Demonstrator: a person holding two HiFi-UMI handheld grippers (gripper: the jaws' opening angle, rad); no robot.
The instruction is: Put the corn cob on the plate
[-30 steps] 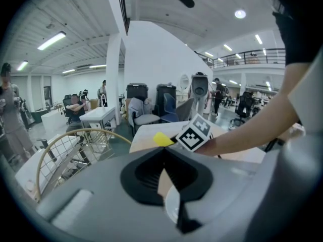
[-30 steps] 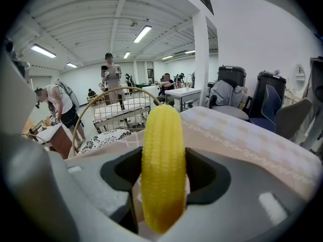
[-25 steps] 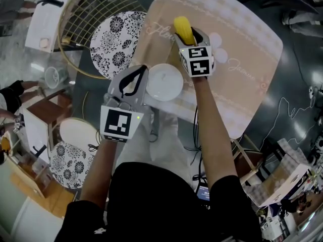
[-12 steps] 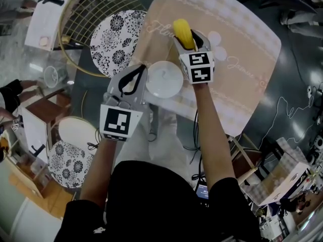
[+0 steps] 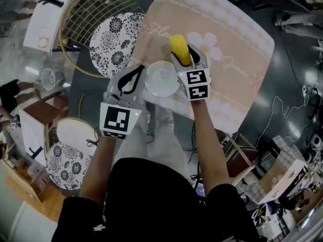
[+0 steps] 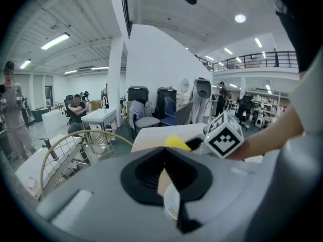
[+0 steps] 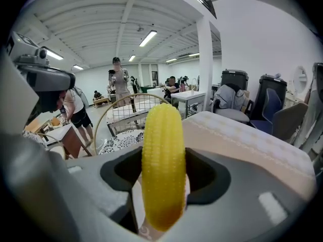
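Currently my right gripper is clamped on the corn cob. In the right gripper view the yellow cob stands lengthwise between the two dark pads, its far end poking out past the jaw tips. From the head view the cob sits over the table, just beyond the far right rim of the white plate rather than squarely over it; I can't judge its height above the cloth. The plate lies close to the table's near edge, toward the near left corner, so there is little cloth between its rim and the drop-off on my side. My left gripper is closed on nothing. In its own view the jaw tips meet, with only a slice of the plate and cloth showing through the gap behind them. It hangs just beside the plate's left rim, at the table's left edge. Past that edge, the floral seat cushion of a chair with a gold wire back stands near, which narrows the room on the left. To the right and beyond the cob the beige cloth runs wide toward the far corners, with a white flower print just beside the right gripper.
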